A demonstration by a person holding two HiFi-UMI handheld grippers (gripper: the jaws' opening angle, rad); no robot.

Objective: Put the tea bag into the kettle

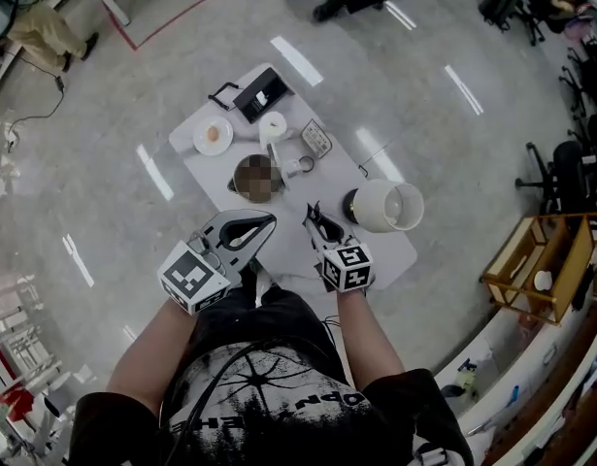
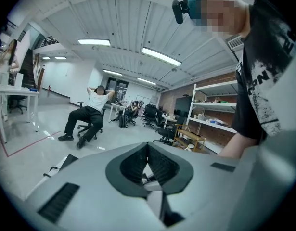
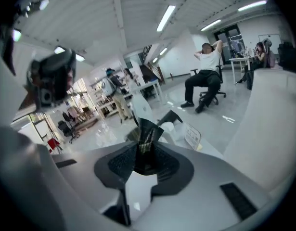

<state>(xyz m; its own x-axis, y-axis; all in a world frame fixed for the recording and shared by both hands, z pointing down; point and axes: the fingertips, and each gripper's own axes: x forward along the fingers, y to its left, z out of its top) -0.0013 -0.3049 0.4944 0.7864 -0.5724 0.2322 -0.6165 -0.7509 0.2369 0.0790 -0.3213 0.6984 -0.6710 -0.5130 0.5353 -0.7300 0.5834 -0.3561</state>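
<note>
My right gripper [image 1: 317, 223] is shut on a dark tea bag packet [image 3: 147, 134], which sticks up from between the pads. It hovers over the near part of the white table [image 1: 376, 260]. My left gripper [image 1: 267, 221] is beside it on the left, jaws shut with nothing between them. A round open vessel with a side handle [image 1: 300, 166], seemingly the kettle, stands just beyond both grippers at mid table. A tall white container [image 1: 381, 205] on a black base stands right of the right gripper and fills the right edge of the right gripper view [image 3: 275, 124].
At the table's far end are a small plate [image 1: 213, 135], a black device [image 1: 260, 94], a white roll [image 1: 273, 126] and a card [image 1: 316, 139]. A wooden cart [image 1: 536, 260] stands on the right. A person sits on a chair [image 2: 87, 114] across the room.
</note>
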